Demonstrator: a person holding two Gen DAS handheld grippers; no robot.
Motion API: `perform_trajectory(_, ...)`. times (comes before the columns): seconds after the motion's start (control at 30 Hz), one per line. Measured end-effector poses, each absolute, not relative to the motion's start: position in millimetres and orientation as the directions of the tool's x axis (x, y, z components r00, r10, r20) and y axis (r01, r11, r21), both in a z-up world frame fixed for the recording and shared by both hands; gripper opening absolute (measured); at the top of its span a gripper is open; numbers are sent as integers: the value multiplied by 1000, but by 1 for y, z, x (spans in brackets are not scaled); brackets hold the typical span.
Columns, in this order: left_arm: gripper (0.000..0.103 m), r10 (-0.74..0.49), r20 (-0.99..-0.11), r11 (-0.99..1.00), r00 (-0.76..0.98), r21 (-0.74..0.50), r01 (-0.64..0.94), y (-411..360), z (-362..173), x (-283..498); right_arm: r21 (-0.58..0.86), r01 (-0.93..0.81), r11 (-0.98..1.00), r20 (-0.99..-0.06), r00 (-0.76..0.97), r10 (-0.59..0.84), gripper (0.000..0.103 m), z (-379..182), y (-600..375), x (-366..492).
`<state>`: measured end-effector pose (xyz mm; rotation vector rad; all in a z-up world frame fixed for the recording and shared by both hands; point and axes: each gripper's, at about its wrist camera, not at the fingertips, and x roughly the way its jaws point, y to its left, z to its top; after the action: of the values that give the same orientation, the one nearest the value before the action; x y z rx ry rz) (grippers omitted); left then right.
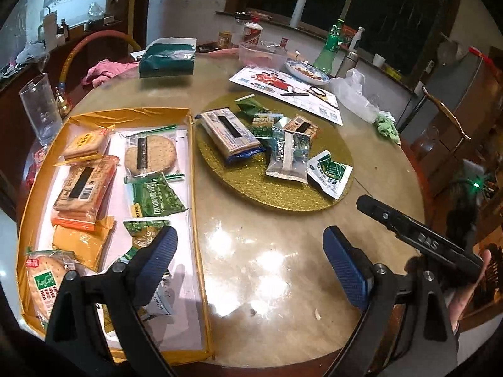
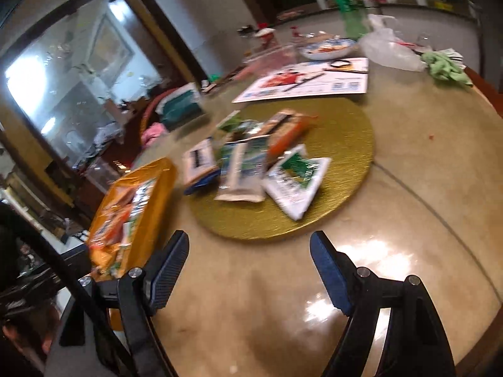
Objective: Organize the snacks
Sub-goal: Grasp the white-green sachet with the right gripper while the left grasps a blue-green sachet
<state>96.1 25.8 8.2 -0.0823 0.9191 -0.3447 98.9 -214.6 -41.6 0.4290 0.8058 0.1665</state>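
L gripper (image 1: 250, 262): jaws apart, nothing held.
R gripper (image 2: 250, 271): jaws apart, nothing held.
Gold box (image 1: 193, 157): snack pkts sorted inside.
Gold disc (image 1: 283, 198): pkts piled.

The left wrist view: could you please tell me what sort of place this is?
Probably a home dining room: a round table with a gold turntable, a plate of food, and a soda bottle.

Counted in the gold box (image 1: 191, 169): about nine snack packets (image 1: 85, 185). On the round gold board (image 1: 314, 202): about seven snack packets (image 1: 287, 160). At the table's (image 1: 267, 267) left edge: one glass (image 1: 41, 110). Near its far edge: one green bottle (image 1: 328, 48), one patterned bowl (image 1: 306, 72).
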Motion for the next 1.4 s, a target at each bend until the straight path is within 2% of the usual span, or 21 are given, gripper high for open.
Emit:
perform_trajectory(0.2,94,-302,-766,952,568,-207,228,32,3,88,423,103,900,-731,626,271,79,-61,-225,120)
perform_trajectory(0.27,94,-298,-776,952,556,-201,230,30,-1,86,417,126,900,-740,622,256,75,-63,-228,126)
perform_trajectory(0.5,94,-312,-770,945,557,-194,262,25,-1,76,364,229,903,-794,582,172,55,-78,-237,173)
perform_trajectory(0.57,94,-303,-771,948,560,-183,262,25,-2,75,336,246,909,-805,576,142,46,-77,-236,181)
perform_trajectory(0.63,94,-309,-769,946,559,-189,263,25,-2,74,318,255,913,-814,568,125,29,-76,-235,185)
perform_trajectory(0.7,94,-308,-771,946,557,-190,261,26,-3,76,293,261,920,-820,564,101,20,-77,-233,186)
perform_trajectory(0.83,94,-281,-785,954,552,-165,251,21,-6,82,301,252,920,-818,564,112,18,-77,-235,168)
perform_trajectory(1.1,94,-317,-822,941,472,-209,268,-7,-15,107,332,251,909,-801,585,131,21,-79,-244,85)
perform_trajectory(1.17,94,-323,-821,938,470,-210,277,-12,-15,106,336,244,910,-797,588,137,37,-78,-252,70)
perform_trajectory(1.2,94,-321,-823,937,469,-206,280,-13,-15,104,335,237,912,-792,596,136,56,-74,-256,65)
perform_trajectory(1.23,94,-323,-822,936,468,-204,287,-15,-15,102,328,233,915,-781,612,124,65,-68,-257,64)
perform_trajectory(1.33,94,-314,-821,938,477,-189,292,-17,-14,98,267,203,942,-749,659,70,66,-47,-257,66)
perform_trajectory(1.4,94,-318,-815,936,484,-190,295,-17,-12,96,264,102,959,-734,666,132,66,-40,-249,79)
